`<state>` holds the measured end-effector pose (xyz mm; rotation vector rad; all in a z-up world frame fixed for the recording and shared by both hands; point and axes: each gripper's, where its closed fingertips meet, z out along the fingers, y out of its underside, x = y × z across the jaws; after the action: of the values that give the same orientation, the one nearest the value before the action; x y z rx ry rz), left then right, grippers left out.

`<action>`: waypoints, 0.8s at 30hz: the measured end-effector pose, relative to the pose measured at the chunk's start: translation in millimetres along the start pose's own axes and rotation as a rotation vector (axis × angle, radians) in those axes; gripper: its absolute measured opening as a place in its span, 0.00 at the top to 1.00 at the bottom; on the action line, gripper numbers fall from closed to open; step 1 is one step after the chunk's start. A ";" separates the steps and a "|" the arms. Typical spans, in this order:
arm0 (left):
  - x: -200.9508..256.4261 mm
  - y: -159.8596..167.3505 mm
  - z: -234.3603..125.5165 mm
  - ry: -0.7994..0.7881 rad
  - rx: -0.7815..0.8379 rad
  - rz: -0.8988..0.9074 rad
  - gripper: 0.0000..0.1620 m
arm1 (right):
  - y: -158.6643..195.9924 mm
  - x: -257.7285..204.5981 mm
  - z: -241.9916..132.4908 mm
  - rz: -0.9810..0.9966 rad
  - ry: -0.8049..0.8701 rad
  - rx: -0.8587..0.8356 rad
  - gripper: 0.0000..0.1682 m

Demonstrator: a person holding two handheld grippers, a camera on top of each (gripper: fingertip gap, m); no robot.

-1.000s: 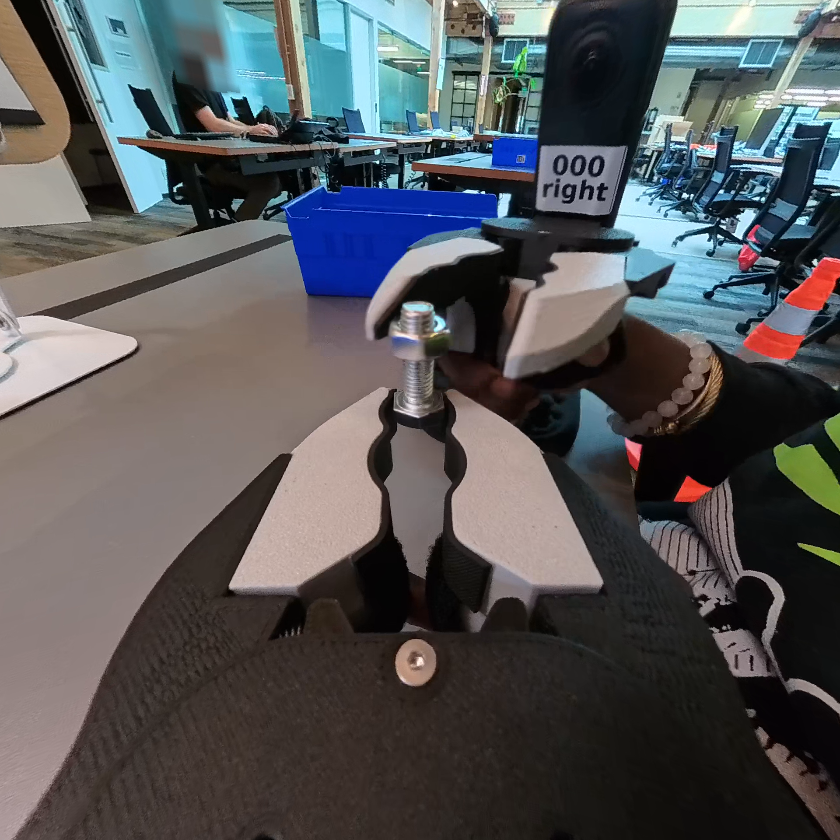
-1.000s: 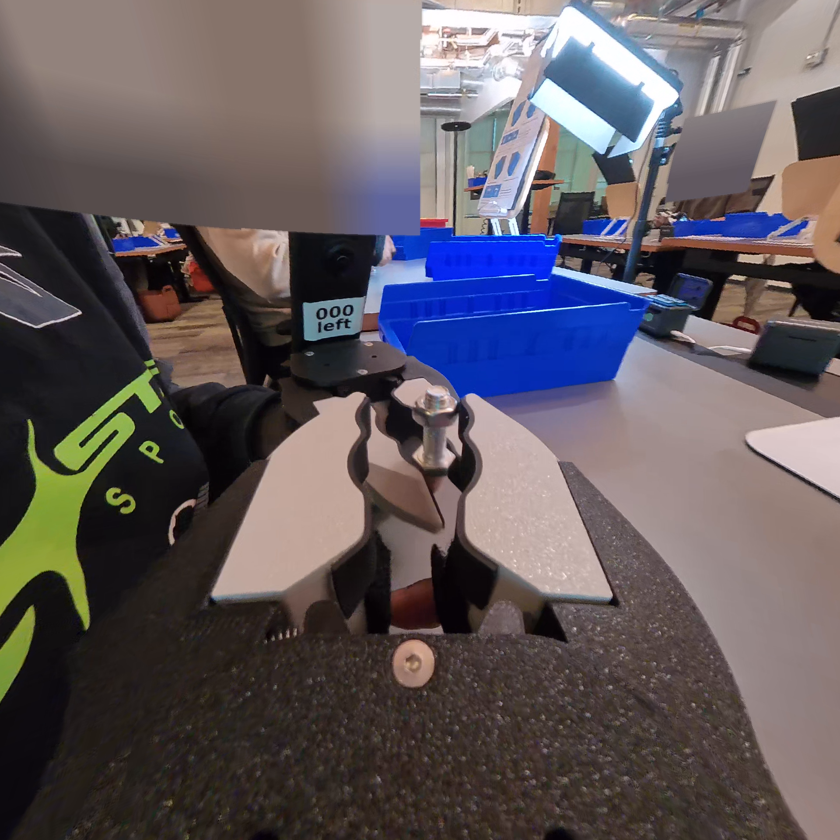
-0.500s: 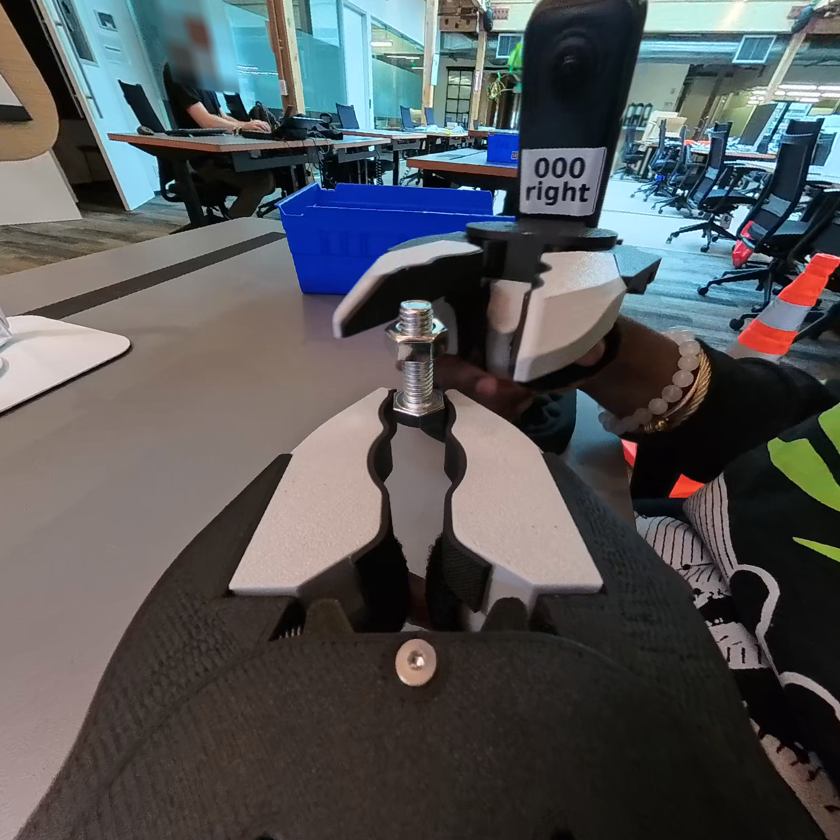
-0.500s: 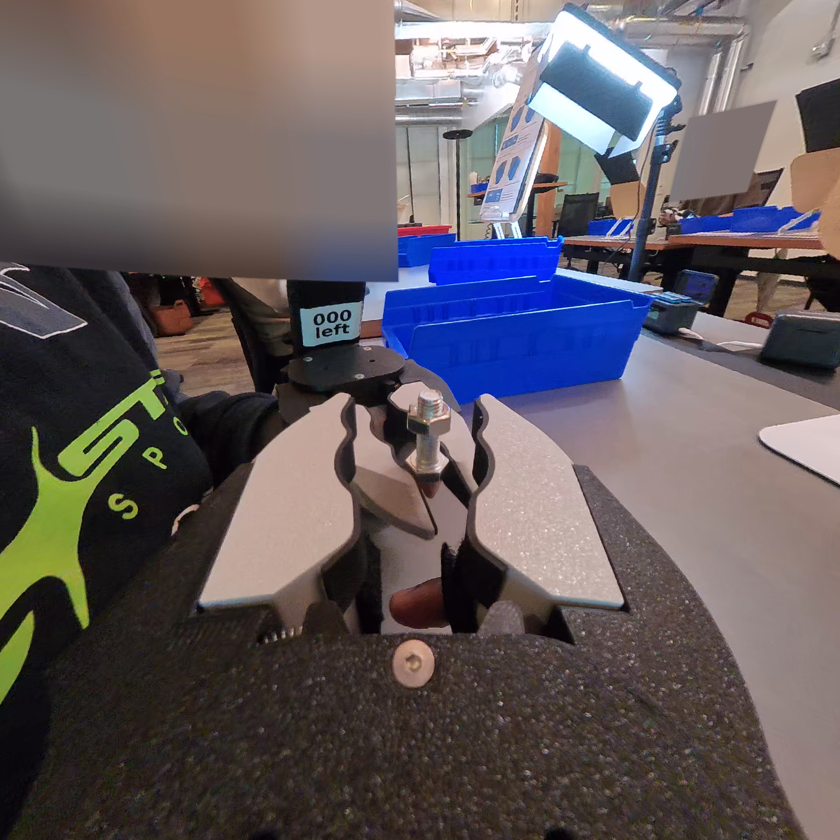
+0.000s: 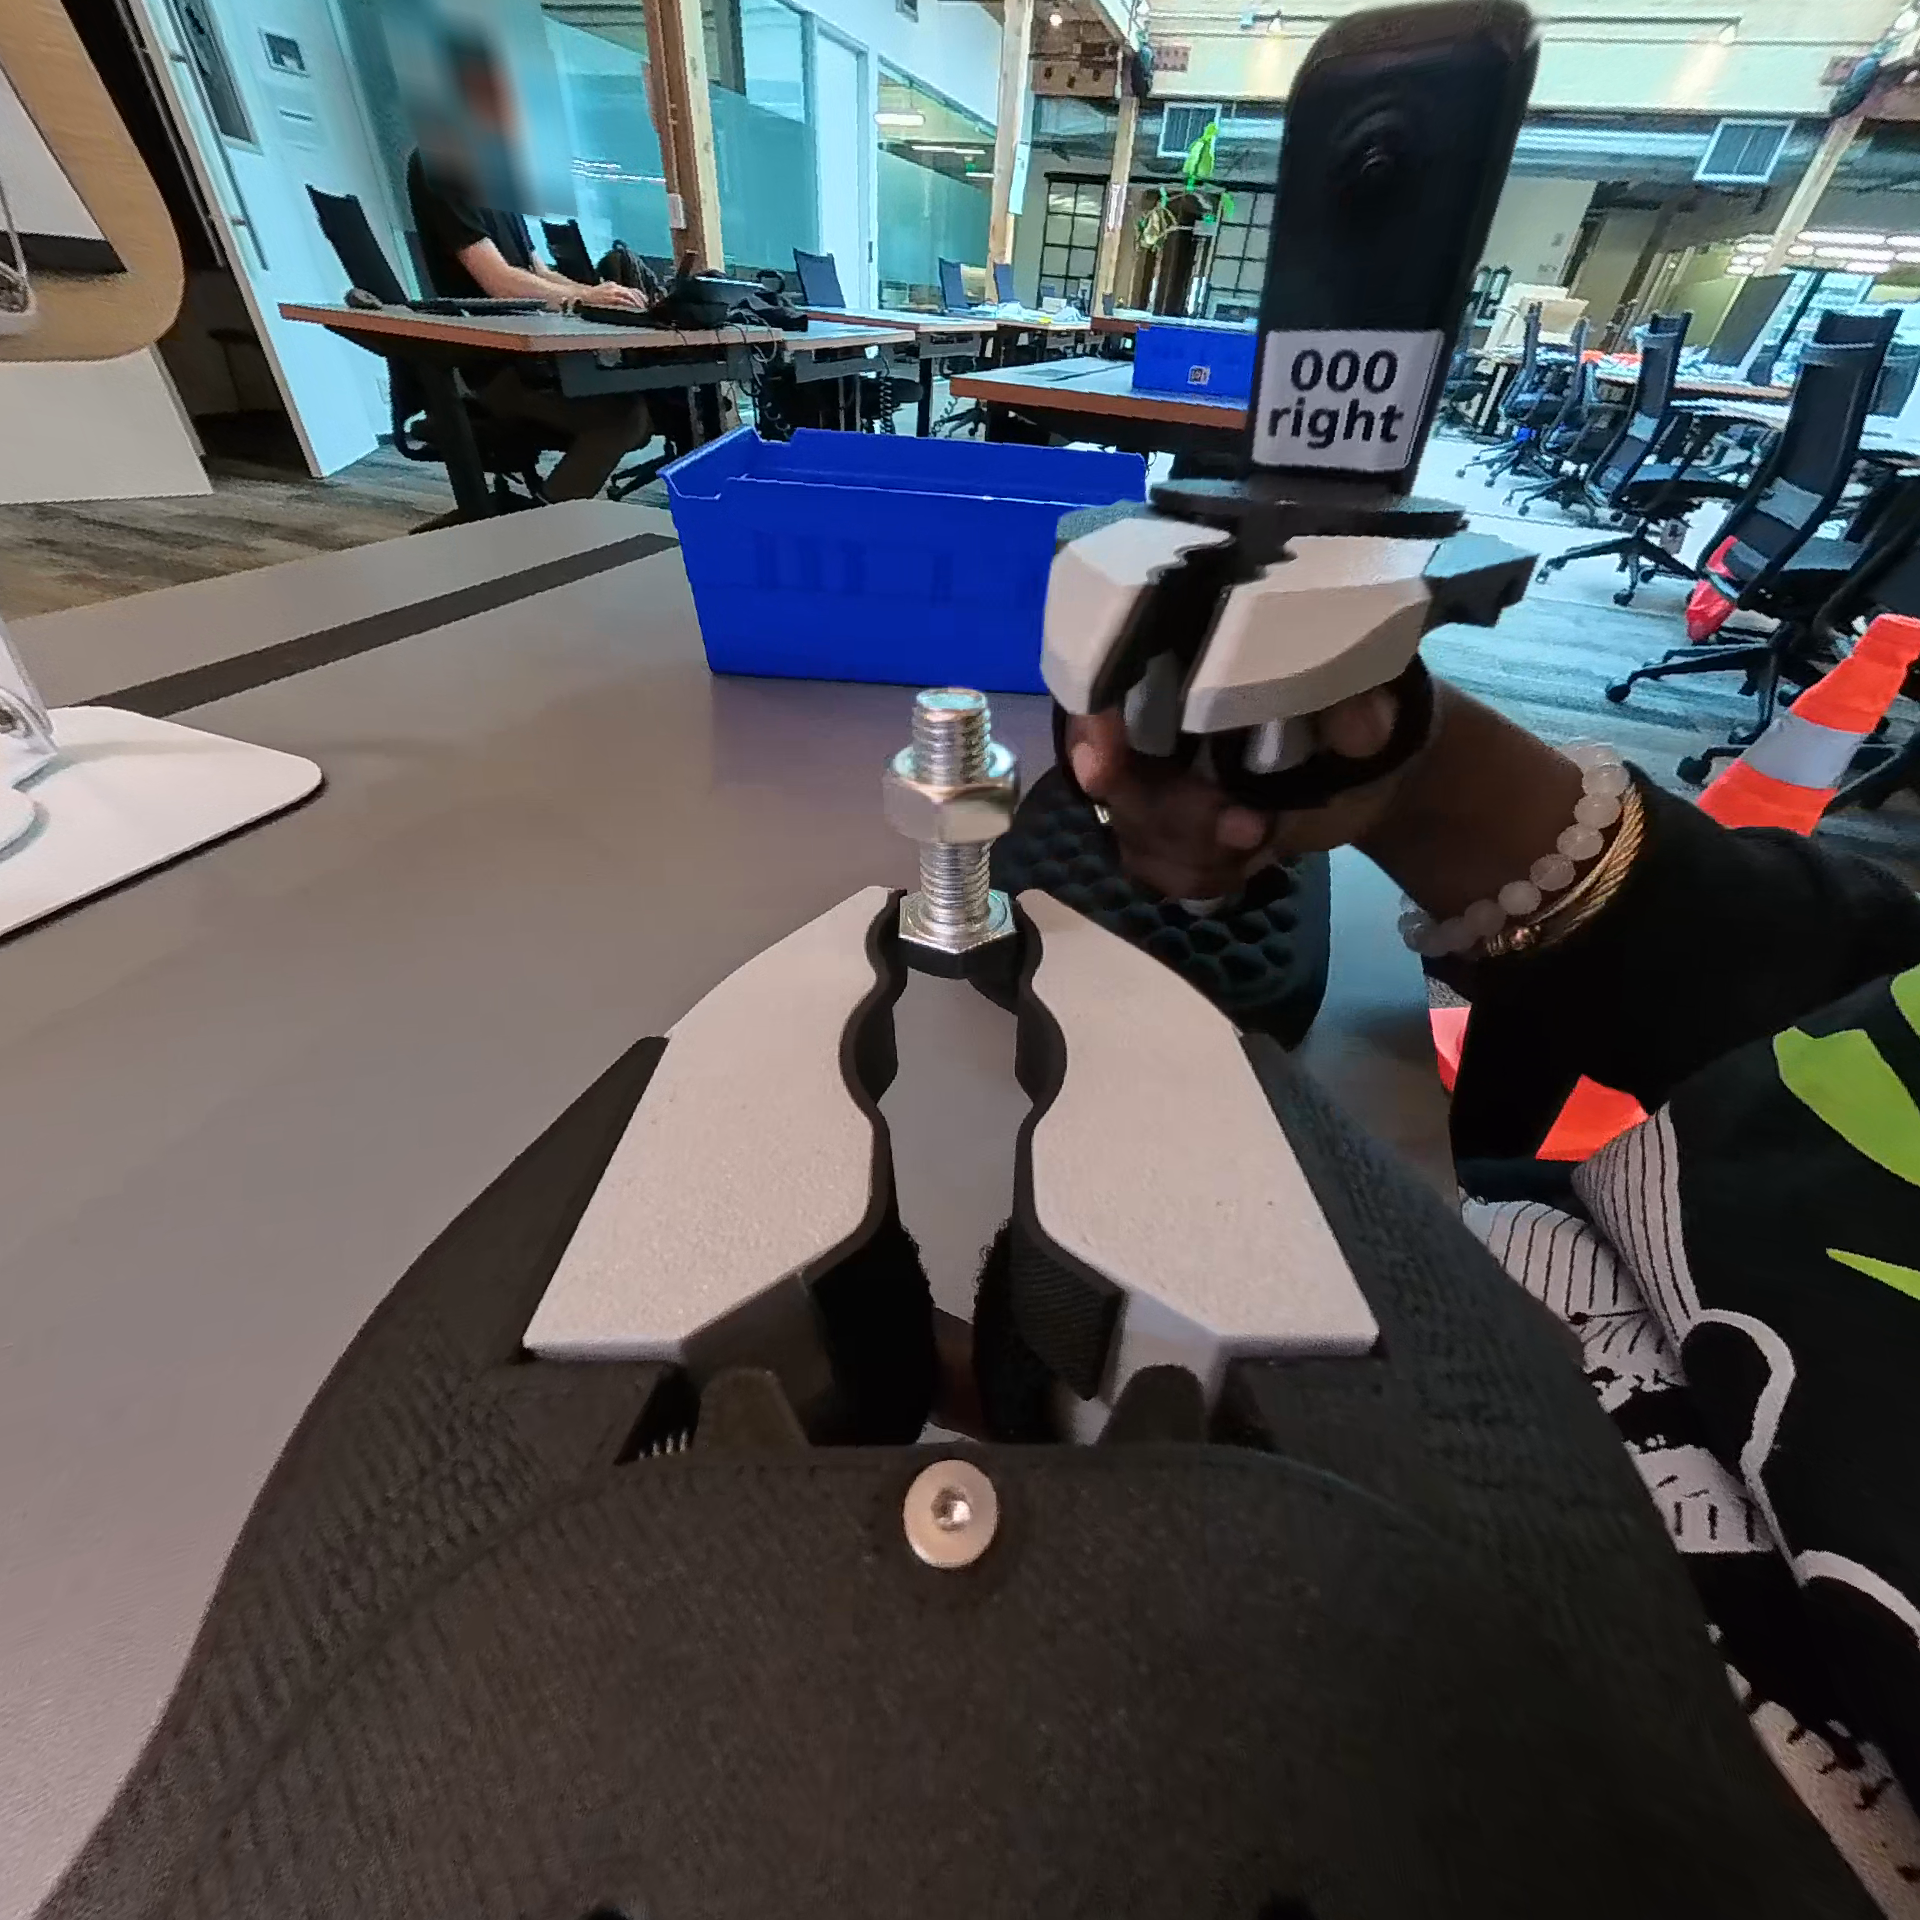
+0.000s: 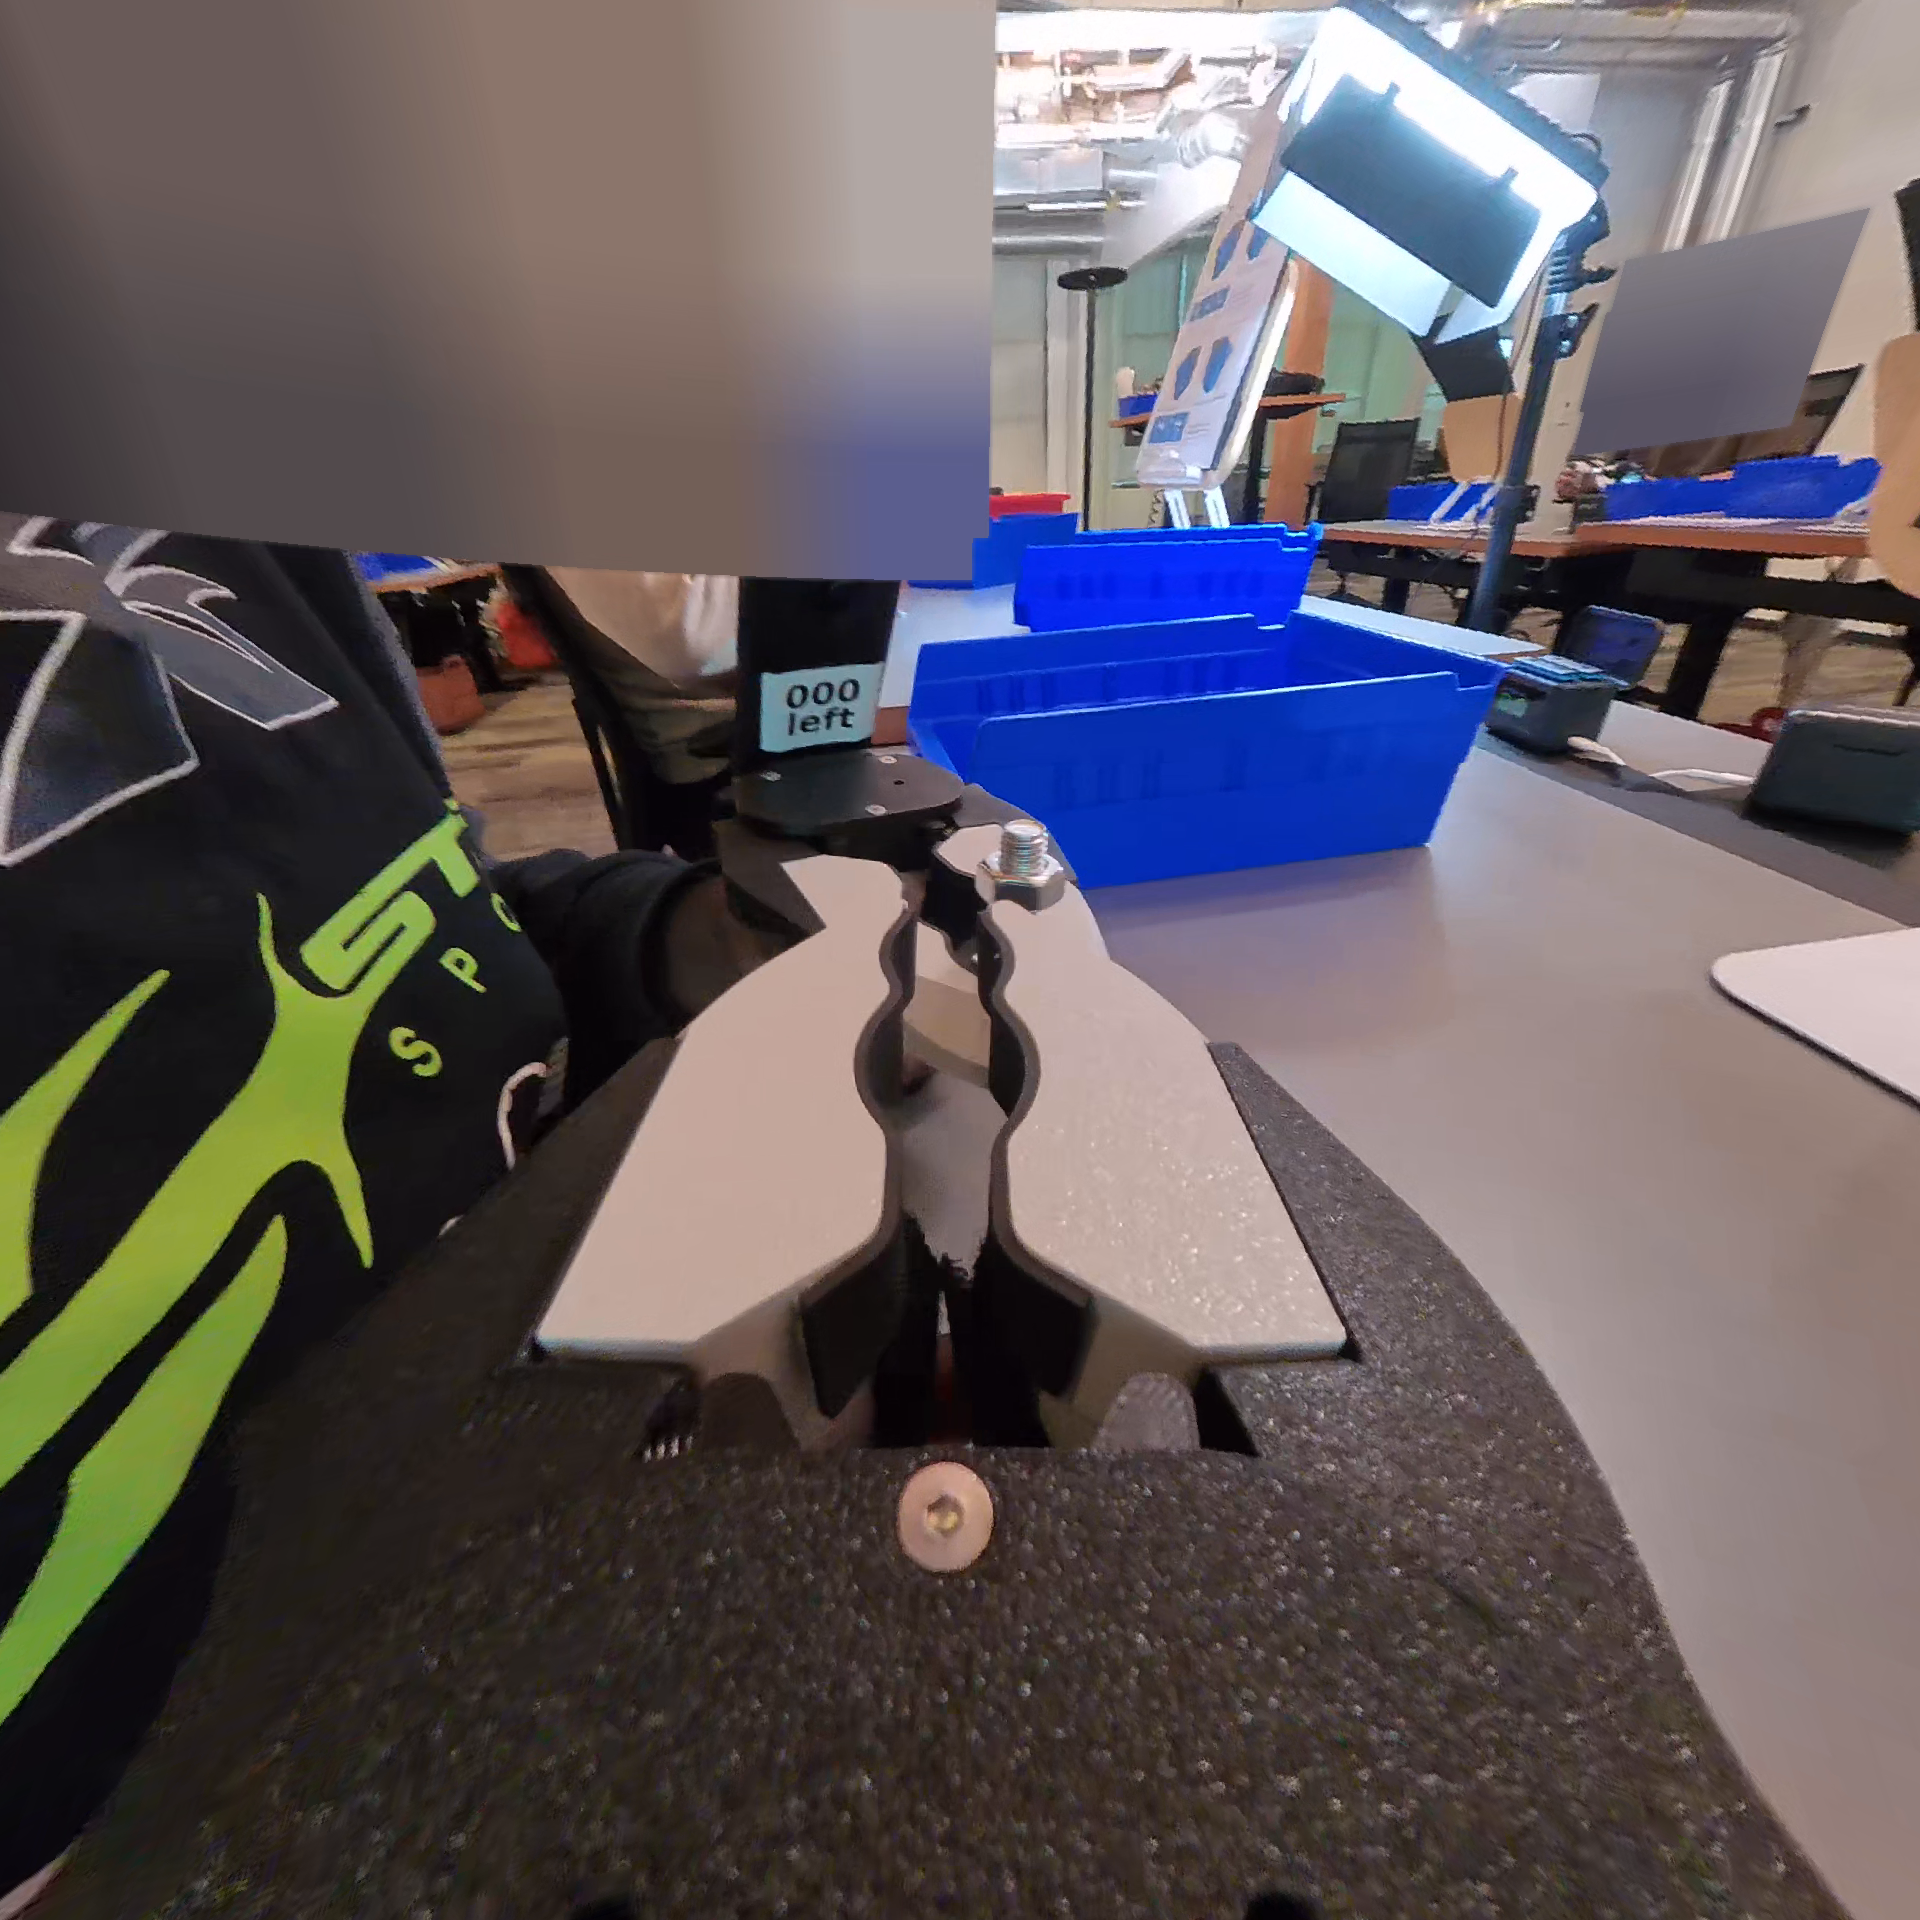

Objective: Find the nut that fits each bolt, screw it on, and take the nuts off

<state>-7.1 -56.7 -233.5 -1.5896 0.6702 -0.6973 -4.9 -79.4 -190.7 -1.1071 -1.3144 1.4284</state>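
One bolt [image 5: 951, 831], one nut [image 5: 949, 800], two grippers. The bolt is standing upright, long axis vertical, threaded end pointing up, with the nut sitting high on the thread. The left gripper [image 5: 954, 935] is clenching the bolt's hex head at its fingertips, above the grey counter [image 5: 364, 935]. The right gripper [image 5: 1164, 665] is hovering just right of the bolt, touching nothing, fingers nearly together (empty). One blue bin [image 5: 894, 592] is sitting behind.

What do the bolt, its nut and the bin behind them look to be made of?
Bolt and nut: bright silvery metal, likely zinc-plated steel, with sharp glints on threads and flats. Blue bin: moulded plastic by its uniform saturated colour and soft sheen.
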 end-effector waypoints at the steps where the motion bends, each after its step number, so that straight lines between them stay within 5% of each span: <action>1: 0.3 0.5 0.3 0.000 -0.003 0.004 0.89 | 0.8 0.3 0.9 -0.017 0.008 -0.014 0.93; 12: 4.3 3.0 1.5 0.015 -0.019 0.025 0.89 | 0.1 10.7 26.1 -0.006 0.061 0.001 0.76; 19: 2.7 2.0 0.9 0.006 -0.012 0.020 0.89 | 5.4 5.5 29.1 -0.012 0.037 -0.026 0.79; 24: 0.4 1.3 0.4 -0.004 -0.007 0.010 0.89 | 2.7 3.6 15.1 0.004 0.016 -0.015 0.90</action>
<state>-6.6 -56.9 -234.9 -1.5929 0.6777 -0.6854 -20.5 -79.3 -192.9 -1.1298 -1.3142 1.4116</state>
